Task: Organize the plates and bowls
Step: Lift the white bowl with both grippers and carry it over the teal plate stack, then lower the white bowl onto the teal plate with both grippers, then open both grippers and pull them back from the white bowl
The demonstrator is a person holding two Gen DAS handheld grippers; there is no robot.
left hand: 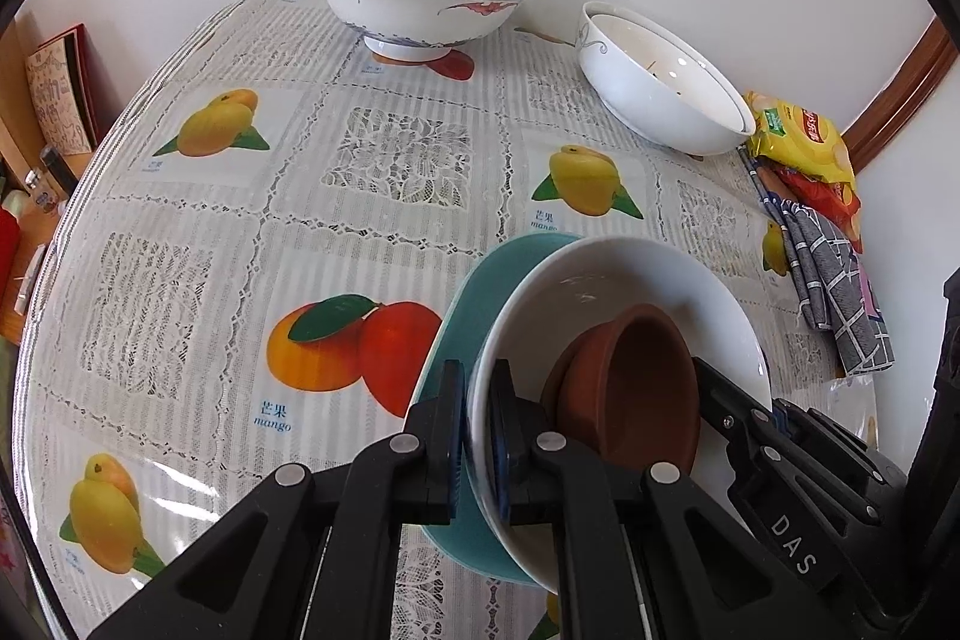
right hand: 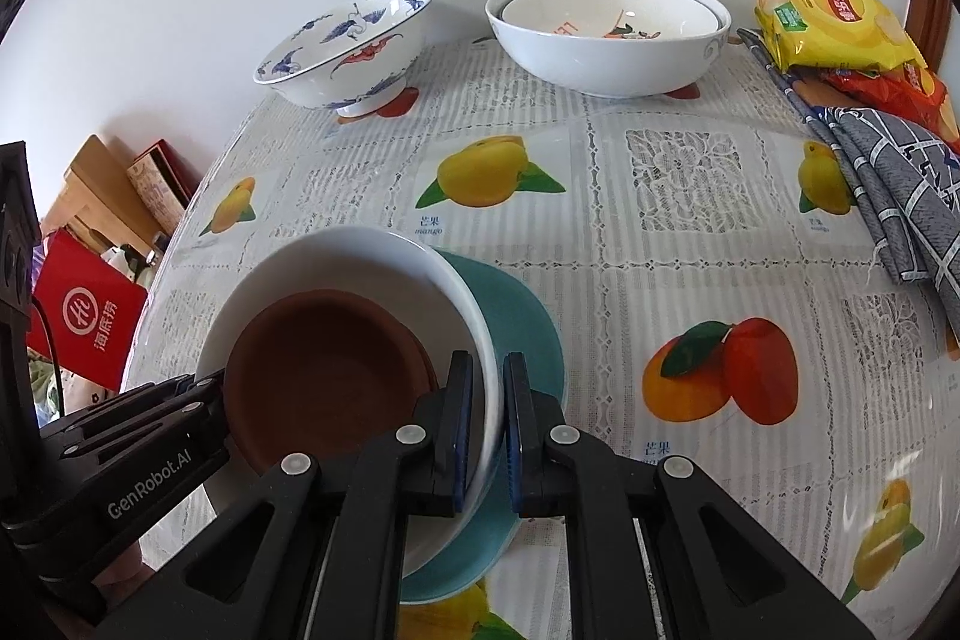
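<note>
A white bowl [left hand: 600,292] with a brown dish [left hand: 636,376] nested inside it sits over a teal plate [left hand: 462,316] near the front of the surface [left hand: 384,196]. So one stack of three looks built, though whether the bowl rests fully on the plate or is lifted off it I cannot tell. The left gripper [left hand: 477,430] has its fingers clenched on the bowl's rim on one side, and the right gripper [right hand: 487,418] is clenched on the rim at the opposite side.

At the back, well apart from this stack, a white bowl pair [right hand: 606,34] is already nested. The crane bowl [right hand: 354,40] stands alone beside it. What is left, by my reading, is setting the held stack down or joining these groups. Snack bags [right hand: 840,34] and a cloth [right hand: 888,196] lie at the right edge.
</note>
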